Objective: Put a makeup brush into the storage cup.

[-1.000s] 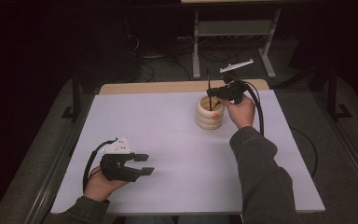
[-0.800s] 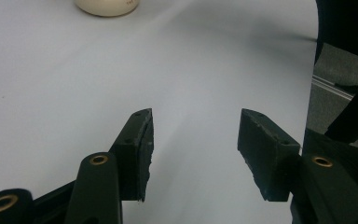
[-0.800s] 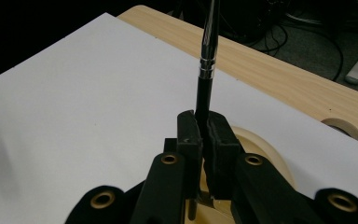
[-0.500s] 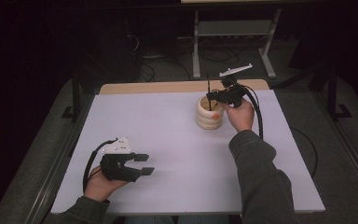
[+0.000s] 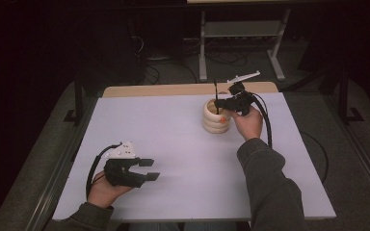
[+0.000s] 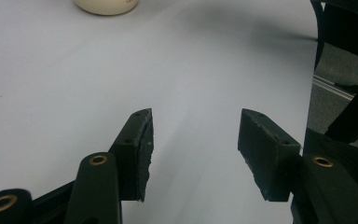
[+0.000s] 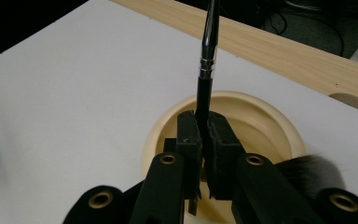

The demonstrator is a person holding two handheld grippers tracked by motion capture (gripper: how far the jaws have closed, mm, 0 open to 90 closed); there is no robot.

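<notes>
Right hand-held gripper (image 7: 204, 140) is clenched on the thin black brush (image 7: 207, 60), which I hold upright over the cream holder (image 5: 216, 117). Left hand-held gripper (image 5: 148, 169) is released, well apart from this holder.

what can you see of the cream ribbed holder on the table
The cream ribbed holder is a round, open-topped cup whose wall looks like stacked bulging rings, matte like plastic or ceramic, with a small orange-red mark on its side. It stands upright on the white table top, toward the far side, right of centre. A thin black brush handle with a silver ferrule rises above its opening, clamped between the jaws of the right gripper. The right gripper view shows a pale, smooth inside.
</notes>
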